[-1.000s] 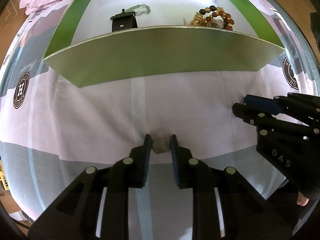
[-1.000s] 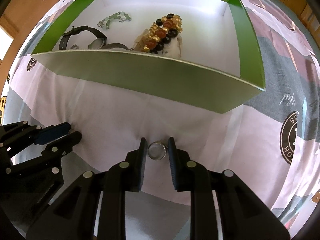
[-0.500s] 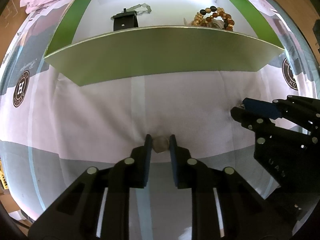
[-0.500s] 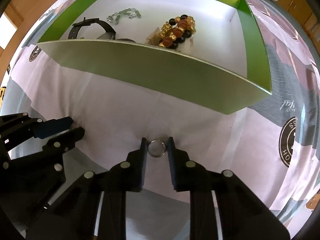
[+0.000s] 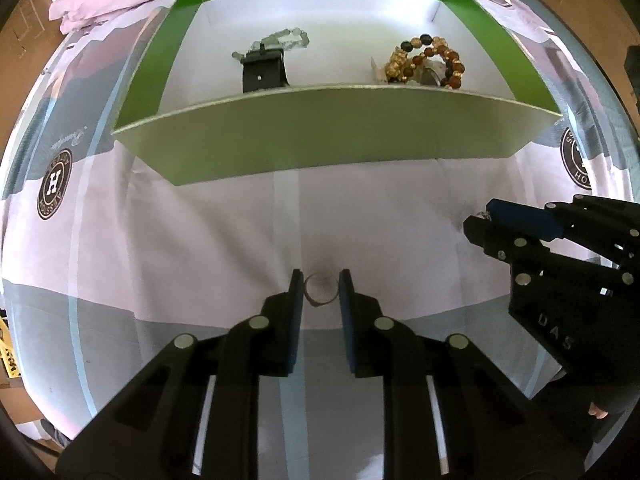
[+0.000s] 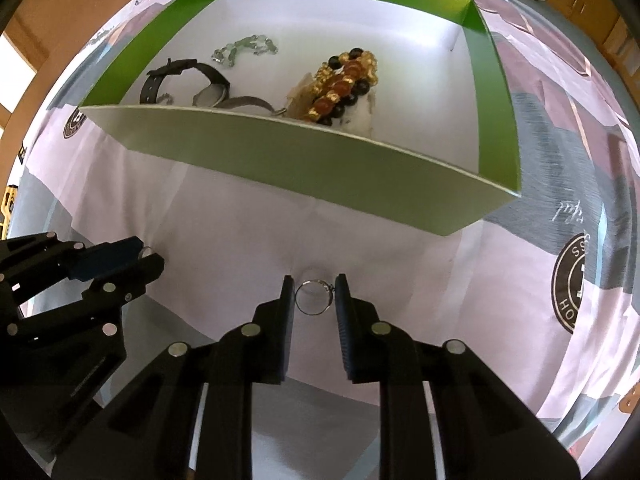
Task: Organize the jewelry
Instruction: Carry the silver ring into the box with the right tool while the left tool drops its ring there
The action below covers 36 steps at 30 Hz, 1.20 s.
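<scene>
Rings pinched in both grippers over the pink sheet (image 5: 200, 248): left gripper (image 5: 320, 292) clamps a plain band (image 5: 320, 294), right gripper (image 6: 314, 294) a thin wire ring (image 6: 314, 298). Green cardboard box (image 6: 320, 168) ahead holds beaded bracelets (image 6: 344, 88), watch (image 6: 208, 92) half hidden behind near wall

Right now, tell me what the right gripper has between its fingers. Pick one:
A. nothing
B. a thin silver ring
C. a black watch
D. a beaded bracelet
B: in the right wrist view the right gripper pinches a thin silver ring above the bedsheet, while the beaded bracelet and the black watch lie inside the green box.
</scene>
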Available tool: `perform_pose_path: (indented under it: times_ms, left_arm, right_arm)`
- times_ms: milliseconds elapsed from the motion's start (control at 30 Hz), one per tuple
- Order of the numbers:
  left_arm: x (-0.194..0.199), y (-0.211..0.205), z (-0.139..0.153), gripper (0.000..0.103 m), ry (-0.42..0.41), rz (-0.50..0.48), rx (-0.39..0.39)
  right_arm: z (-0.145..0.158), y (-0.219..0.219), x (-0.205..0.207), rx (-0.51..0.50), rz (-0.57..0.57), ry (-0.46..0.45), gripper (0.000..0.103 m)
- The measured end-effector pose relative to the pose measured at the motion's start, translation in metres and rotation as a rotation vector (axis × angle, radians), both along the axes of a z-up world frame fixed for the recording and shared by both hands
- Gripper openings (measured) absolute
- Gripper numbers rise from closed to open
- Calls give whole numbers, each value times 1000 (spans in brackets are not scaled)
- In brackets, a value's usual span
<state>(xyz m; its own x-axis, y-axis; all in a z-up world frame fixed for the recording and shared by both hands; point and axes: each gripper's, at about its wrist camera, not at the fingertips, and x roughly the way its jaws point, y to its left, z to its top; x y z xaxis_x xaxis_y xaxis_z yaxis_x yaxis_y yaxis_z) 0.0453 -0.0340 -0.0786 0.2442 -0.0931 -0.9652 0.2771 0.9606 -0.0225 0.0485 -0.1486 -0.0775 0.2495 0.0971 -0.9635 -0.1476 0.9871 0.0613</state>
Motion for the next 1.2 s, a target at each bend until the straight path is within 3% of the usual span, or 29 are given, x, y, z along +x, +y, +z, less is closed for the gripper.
perform_pose_path:
  times_ms: [167,467,600,767,900,1000,1033,1067,1100,1133,1167,1200]
  left_arm:
    - [-5,1,19,18,-96,10,8]
    - [-12,-1,56,18,-305,33,-12]
    - [2,1,76,18,-380,41,-35]
    - [43,-5,91,18,-483,57,-49]
    - [77,-4,71,18,-409,89,-97]
    - [86,-2,58,18,-390,90,-75]
    - [87,0,56,19,-383,96,-75]
    - [87,3,56,29,-378,104,-81]
    - [87,5,58,37,-380,114,-91]
    - [85,7,61,56,-391,123,-100]
    - [82,8,66,66,-405,129,-106]
    - [79,8,70,67,-416,128,-115]
  right_arm:
    - [14,-6,-4,33,-5,-50,20]
    - [69,-20,-12,146,-10,-276,20]
    - [90,-29,-9,199,-49,-384,20]
    - [95,-32,20,199,-91,-441,20]
    - [74,-37,47,180,-134,-391,20]
    - [57,-41,60,152,-159,-352,21]
    - [54,-42,61,141,-163,-345,24]
    - [54,-42,61,136,-168,-342,30]
    - [54,-43,61,137,-175,-342,49]
    - [58,-45,58,144,-185,-355,66]
    - [61,-46,57,148,-195,-371,72]
    - [65,-47,54,148,-207,-393,77]
